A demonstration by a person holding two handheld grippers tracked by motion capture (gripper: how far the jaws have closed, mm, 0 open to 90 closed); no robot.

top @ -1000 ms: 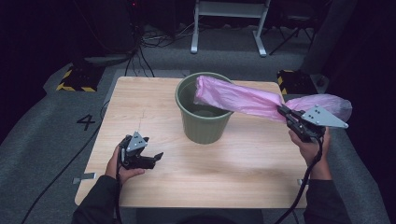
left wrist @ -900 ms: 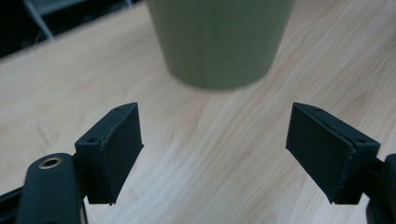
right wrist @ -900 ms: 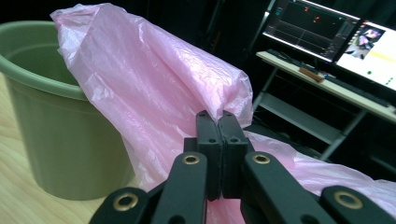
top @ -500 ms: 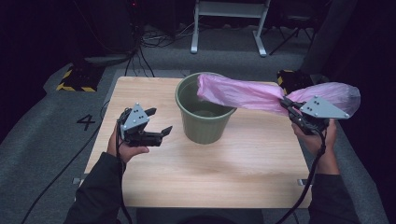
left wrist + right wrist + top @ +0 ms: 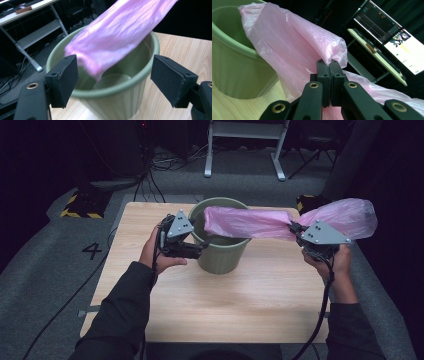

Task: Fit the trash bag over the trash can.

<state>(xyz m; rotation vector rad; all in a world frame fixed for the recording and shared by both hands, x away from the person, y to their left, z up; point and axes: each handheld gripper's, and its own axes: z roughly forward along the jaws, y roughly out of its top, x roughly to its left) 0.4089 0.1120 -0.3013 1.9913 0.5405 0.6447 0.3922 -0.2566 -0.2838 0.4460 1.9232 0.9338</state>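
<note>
1. Right gripper is clamping the pink plastic bag mid-length; the bag's free end is hanging over the green bin.
2. Left gripper is hovering at the bin rim, jaws wide.
3. Advice: pinch one bag edge only and keep the right side taut.

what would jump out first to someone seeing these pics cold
The pink plastic bag stands out, stretched from over the green bin at the table's middle out to the right hand-held gripper, which is shut on it. Next, the left hand-held gripper, jaws wide open, sits at the bin's left rim just below the bag's free end.
</note>
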